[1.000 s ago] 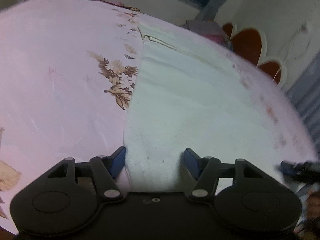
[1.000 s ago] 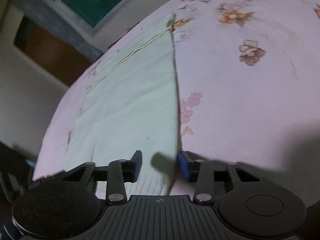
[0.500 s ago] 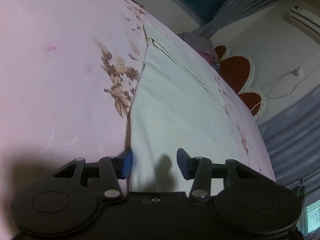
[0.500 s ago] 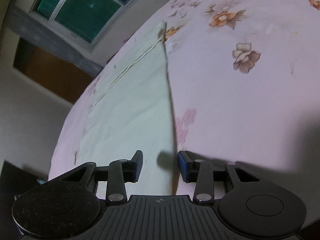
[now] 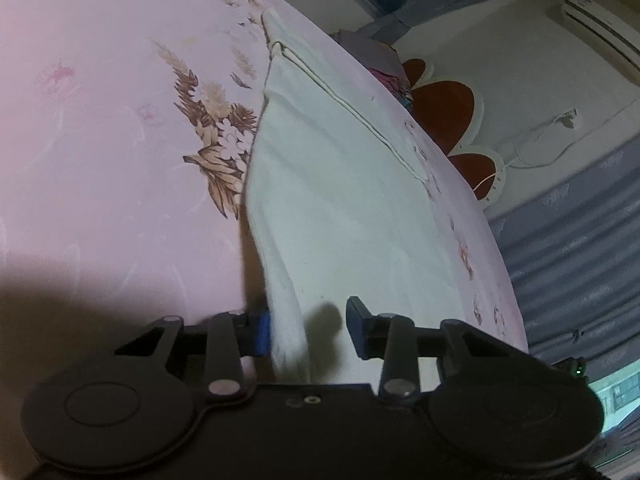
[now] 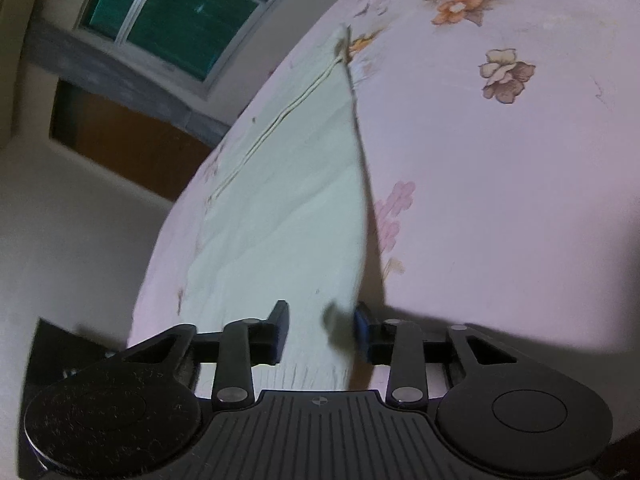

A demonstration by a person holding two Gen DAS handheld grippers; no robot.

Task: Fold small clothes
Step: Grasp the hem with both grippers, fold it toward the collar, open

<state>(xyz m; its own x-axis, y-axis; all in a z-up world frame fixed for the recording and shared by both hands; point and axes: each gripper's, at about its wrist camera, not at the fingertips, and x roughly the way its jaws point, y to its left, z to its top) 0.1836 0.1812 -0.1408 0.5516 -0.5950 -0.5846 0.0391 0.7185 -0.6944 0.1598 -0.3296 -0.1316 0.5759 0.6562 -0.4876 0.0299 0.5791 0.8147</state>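
A pale mint-white small garment (image 5: 340, 184) lies flat on a pink floral bed sheet (image 5: 100, 120); a thin cord seam crosses its far end. My left gripper (image 5: 308, 328) is open, its jaws astride the garment's near left edge, which rises in a fold between them. In the right wrist view the same garment (image 6: 280, 216) stretches away. My right gripper (image 6: 322, 328) is open, its jaws astride the garment's near right edge.
The pink sheet (image 6: 500, 200) spreads wide to the right. A scalloped red and cream headboard (image 5: 448, 104) and a grey curtain (image 5: 580, 232) stand beyond the bed. A window (image 6: 180, 12) and a wall lie behind on the right view.
Both grippers have dropped low to the near corners of the garment. The left edge of the cloth has lifted into a fold between the left jaws.
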